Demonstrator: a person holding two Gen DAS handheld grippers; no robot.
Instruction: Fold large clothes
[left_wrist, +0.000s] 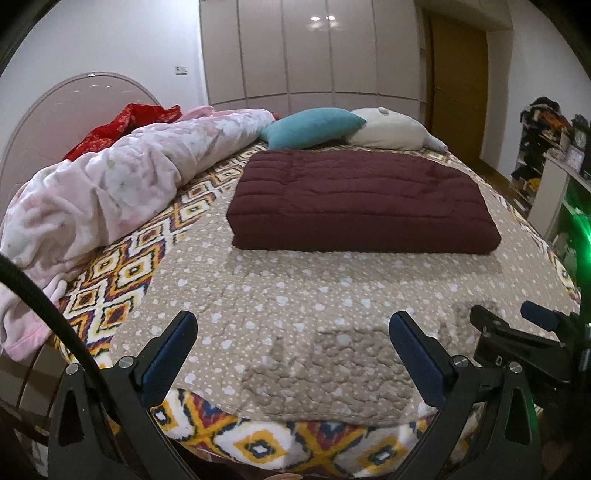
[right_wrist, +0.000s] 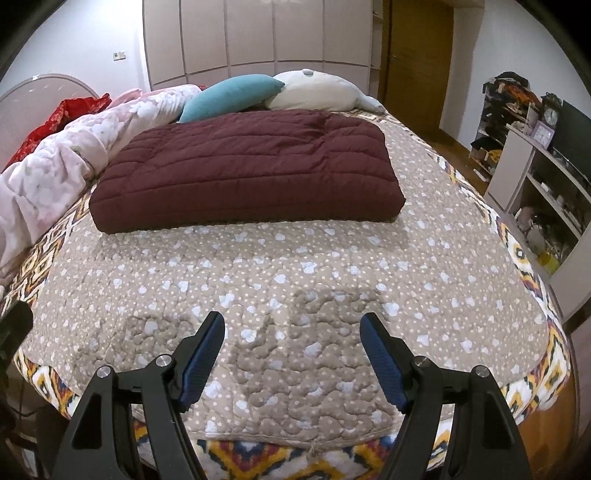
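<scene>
Along the left side of the bed a crumpled pink floral blanket (left_wrist: 110, 184) lies heaped, with a red cloth (left_wrist: 122, 125) behind it by the headboard. In the middle, well up the bed, sits the maroon quilted garment (left_wrist: 354, 203), squared into a thick, tidy rectangle on the dotted beige bedspread (left_wrist: 295, 295); a teal cushion (left_wrist: 314, 127) and a white pillow (left_wrist: 391, 127) rest just beyond it. Near the foot of the bed the left gripper (left_wrist: 291, 350) hangs with its jaws spread wide and nothing between them, and the right gripper (right_wrist: 291, 354) beside it stands just as wide and equally empty, both pointing down over bare bedspread, well short of the garment. To my eye the folding itself looks finished, or very nearly: the bundle is compact and its edges line up. If another fold is wanted, both grippers would need to reach forward to the near edge of the bundle, close on its corners and carry them over together.
</scene>
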